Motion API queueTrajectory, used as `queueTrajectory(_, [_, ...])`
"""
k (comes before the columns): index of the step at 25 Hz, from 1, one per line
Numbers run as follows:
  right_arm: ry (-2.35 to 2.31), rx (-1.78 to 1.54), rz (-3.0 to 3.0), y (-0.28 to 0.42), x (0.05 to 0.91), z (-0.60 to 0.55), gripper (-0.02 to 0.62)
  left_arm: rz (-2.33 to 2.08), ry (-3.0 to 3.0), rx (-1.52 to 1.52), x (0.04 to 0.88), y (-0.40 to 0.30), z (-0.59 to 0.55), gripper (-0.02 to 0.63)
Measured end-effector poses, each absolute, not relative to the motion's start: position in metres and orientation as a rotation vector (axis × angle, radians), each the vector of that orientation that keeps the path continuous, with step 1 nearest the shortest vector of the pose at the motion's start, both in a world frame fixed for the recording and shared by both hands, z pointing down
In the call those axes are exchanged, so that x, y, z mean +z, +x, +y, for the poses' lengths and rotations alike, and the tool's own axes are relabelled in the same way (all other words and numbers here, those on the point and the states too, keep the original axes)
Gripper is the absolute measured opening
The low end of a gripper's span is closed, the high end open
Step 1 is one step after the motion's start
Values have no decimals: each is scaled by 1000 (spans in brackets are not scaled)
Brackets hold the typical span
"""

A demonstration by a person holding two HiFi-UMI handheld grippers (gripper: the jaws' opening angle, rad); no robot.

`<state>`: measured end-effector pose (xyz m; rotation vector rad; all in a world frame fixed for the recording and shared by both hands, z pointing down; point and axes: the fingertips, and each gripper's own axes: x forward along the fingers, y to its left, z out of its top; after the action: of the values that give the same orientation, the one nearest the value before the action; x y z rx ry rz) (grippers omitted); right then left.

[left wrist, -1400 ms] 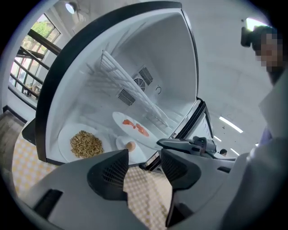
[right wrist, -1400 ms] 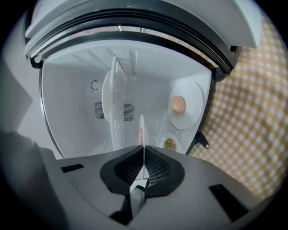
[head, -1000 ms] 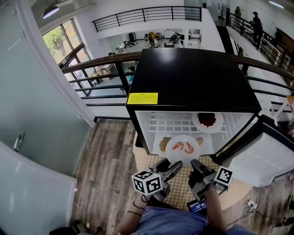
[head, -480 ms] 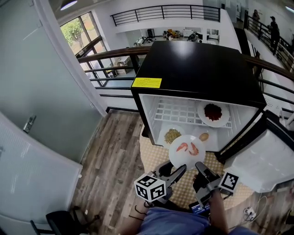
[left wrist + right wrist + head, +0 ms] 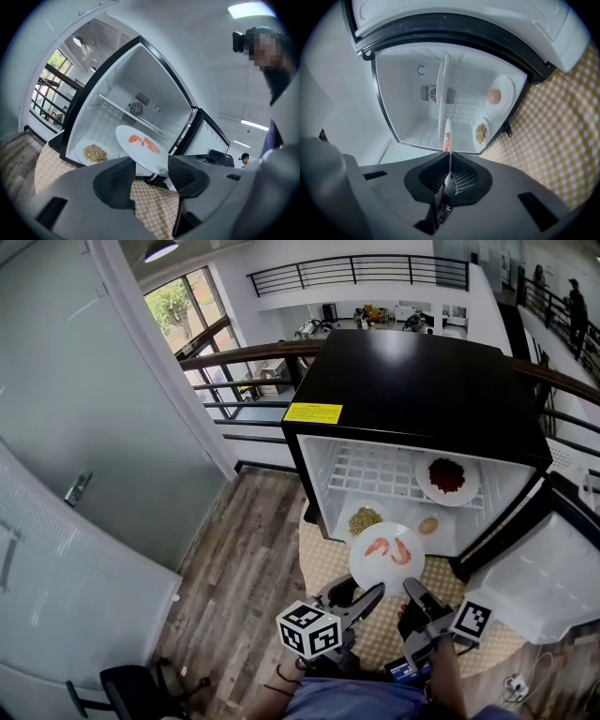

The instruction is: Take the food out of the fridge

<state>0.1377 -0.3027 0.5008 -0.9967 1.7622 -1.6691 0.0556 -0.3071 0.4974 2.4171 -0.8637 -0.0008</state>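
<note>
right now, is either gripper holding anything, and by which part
The right gripper is shut on the near rim of the shrimp plate; the left gripper is open, gripping nothing.

The fridge (image 5: 422, 381) has a glossy, mirror-like black top and a smooth white plastic inside with a white wire shelf (image 5: 375, 474), the plate (image 5: 375, 570) is glossy white, and the matt wood-plank floor (image 5: 234, 559) carries a checked woven mat (image 5: 323, 568).

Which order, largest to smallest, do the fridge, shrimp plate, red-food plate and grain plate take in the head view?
1. fridge
2. shrimp plate and red-food plate: near alike; the first is nearer the camera
3. grain plate, partly hidden
</note>
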Motion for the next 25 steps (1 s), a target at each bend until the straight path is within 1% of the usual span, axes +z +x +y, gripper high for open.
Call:
queueTrajectory(8, [-1010, -1624, 1761, 119, 492, -299, 21, -821, 2452, 8, 489, 37, -304, 225])
queueTrajectory(17, [-1052, -1613, 1733, 58, 488, -258, 23, -771, 2461, -1, 482, -24, -266, 225])
queueTrajectory(25, [-1075, -1601, 1686, 5, 490, -196, 21, -714, 2482, 21, 481, -78, -209, 225])
